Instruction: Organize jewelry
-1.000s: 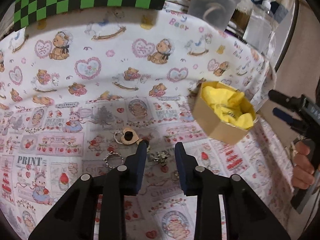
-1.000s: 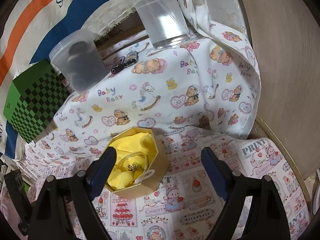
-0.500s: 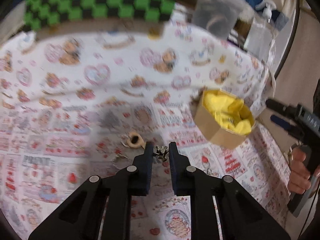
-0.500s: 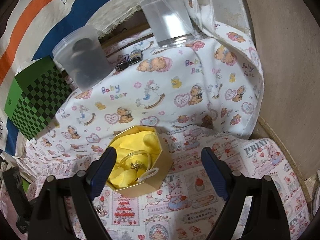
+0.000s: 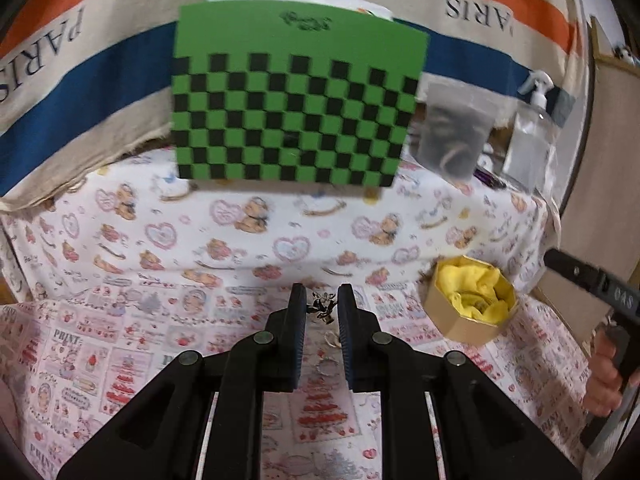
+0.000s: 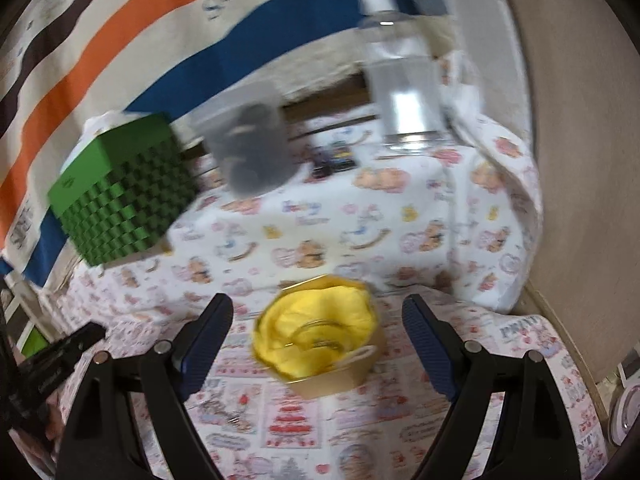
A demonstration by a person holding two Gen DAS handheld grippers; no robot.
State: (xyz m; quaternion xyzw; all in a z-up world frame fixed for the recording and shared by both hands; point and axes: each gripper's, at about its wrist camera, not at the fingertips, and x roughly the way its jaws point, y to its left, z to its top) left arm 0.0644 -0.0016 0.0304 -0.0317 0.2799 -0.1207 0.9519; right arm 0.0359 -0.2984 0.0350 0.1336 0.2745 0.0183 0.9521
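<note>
My left gripper [image 5: 321, 300] is shut on a small silver charm [image 5: 322, 306] and holds it above the printed cloth. A gold octagonal box [image 5: 469, 302] lined with yellow tissue sits to its right. In the right wrist view the same box [image 6: 320, 332] lies between and just beyond my open right gripper [image 6: 318, 312], with a clear ring and small pieces on the tissue. More jewelry [image 5: 329, 360] lies on the cloth below the left fingers, blurred. The right gripper also shows at the right edge of the left wrist view [image 5: 588, 280].
A green checkered box [image 5: 296, 96] stands at the back, with a grey lidded tub [image 5: 456, 132] and a clear pump bottle [image 5: 532, 140] to its right. A striped cloth hangs behind. The table's curved edge [image 6: 560, 320] runs along the right.
My left gripper closed on the silver charm and lifted it off the cloth, tilting upward. The right gripper stayed open and drew back and tilted up, the box still before it.
</note>
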